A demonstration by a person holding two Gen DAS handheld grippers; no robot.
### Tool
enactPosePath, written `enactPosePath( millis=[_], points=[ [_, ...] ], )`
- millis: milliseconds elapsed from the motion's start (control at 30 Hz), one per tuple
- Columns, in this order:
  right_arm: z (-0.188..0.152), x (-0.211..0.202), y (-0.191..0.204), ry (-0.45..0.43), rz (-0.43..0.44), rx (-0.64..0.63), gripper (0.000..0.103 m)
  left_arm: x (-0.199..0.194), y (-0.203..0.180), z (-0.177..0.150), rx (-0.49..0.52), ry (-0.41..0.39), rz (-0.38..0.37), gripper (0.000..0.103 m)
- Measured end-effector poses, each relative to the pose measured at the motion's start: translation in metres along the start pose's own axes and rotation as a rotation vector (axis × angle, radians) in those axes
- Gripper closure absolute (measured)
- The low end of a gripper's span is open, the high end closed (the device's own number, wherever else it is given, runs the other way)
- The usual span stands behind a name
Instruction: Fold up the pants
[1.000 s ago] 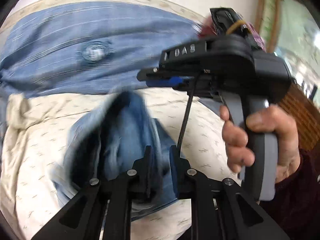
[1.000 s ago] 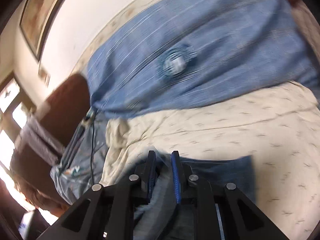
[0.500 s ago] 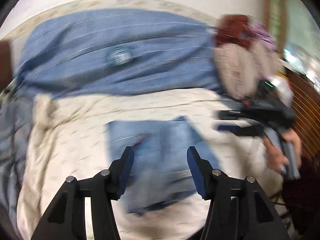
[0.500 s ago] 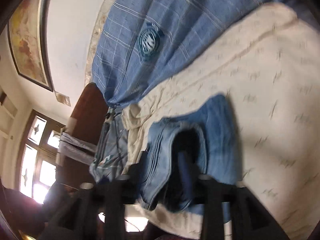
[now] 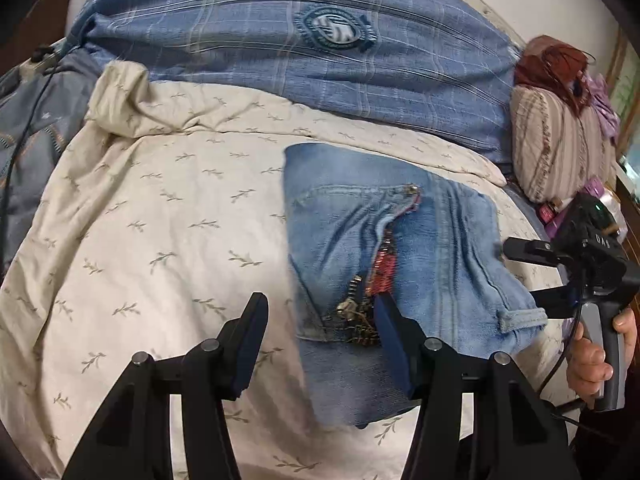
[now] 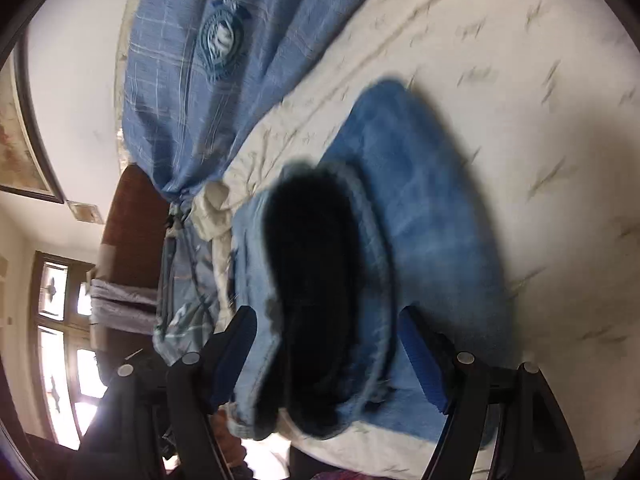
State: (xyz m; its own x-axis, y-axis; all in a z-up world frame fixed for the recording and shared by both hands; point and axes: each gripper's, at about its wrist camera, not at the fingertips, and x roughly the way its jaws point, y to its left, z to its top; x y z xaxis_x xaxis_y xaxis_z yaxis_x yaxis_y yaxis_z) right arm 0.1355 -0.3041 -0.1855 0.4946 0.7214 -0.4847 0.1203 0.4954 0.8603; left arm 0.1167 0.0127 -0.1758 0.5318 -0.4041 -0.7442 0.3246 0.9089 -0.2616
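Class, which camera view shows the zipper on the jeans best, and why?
The left wrist view: the zipper lies sharp and open on the folded jeans. The right wrist view shows the jeans blurred, from the waistband end, with no zipper visible.

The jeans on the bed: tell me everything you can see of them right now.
The jeans are light blue, faded denim, folded into a compact, roughly rectangular bundle lying on the cream leaf-print bedspread. The open fly shows a metal zipper and a red inner lining; a pocket seam curves above it, and a hem sticks out at the right. The right wrist view, blurred, shows a dark opening facing the camera. Both grippers stand open, gripping nothing.
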Motion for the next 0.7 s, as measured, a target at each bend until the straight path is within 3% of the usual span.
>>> enactPosePath(
  millis=[67,133,200,333,367,433,567,700],
  points=[
    [-0.001,0.006,0.010,0.006,-0.001,-0.023,0.026,0.004,-0.007,-0.001,0.028,0.026,-0.032,0.047],
    [-0.003,0.011,0.020,0.019,0.035,-0.038,0.026,0.009,-0.009,-0.006,0.044,0.043,-0.019,0.047],
    [-0.006,0.015,0.029,0.017,0.055,-0.059,0.026,0.014,-0.007,-0.008,0.015,0.046,-0.043,0.047],
    [-0.011,0.038,0.038,0.012,-0.150,-0.154,0.027,0.016,-0.004,-0.010,-0.009,0.043,-0.069,0.047],
    [-0.012,0.043,0.037,0.015,-0.180,-0.160,0.030,0.016,-0.004,-0.011,-0.008,0.042,-0.070,0.047],
    [-0.012,0.045,0.038,0.016,-0.139,-0.153,0.063,0.016,-0.007,-0.010,-0.005,0.041,-0.066,0.047],
    [-0.015,0.035,0.051,-0.036,-0.165,-0.205,0.077,0.013,-0.014,-0.006,0.009,0.042,-0.068,0.048],
    [-0.011,0.010,0.071,-0.110,-0.156,-0.270,0.080,0.008,-0.035,0.003,0.043,0.032,-0.082,0.049]
  ],
)
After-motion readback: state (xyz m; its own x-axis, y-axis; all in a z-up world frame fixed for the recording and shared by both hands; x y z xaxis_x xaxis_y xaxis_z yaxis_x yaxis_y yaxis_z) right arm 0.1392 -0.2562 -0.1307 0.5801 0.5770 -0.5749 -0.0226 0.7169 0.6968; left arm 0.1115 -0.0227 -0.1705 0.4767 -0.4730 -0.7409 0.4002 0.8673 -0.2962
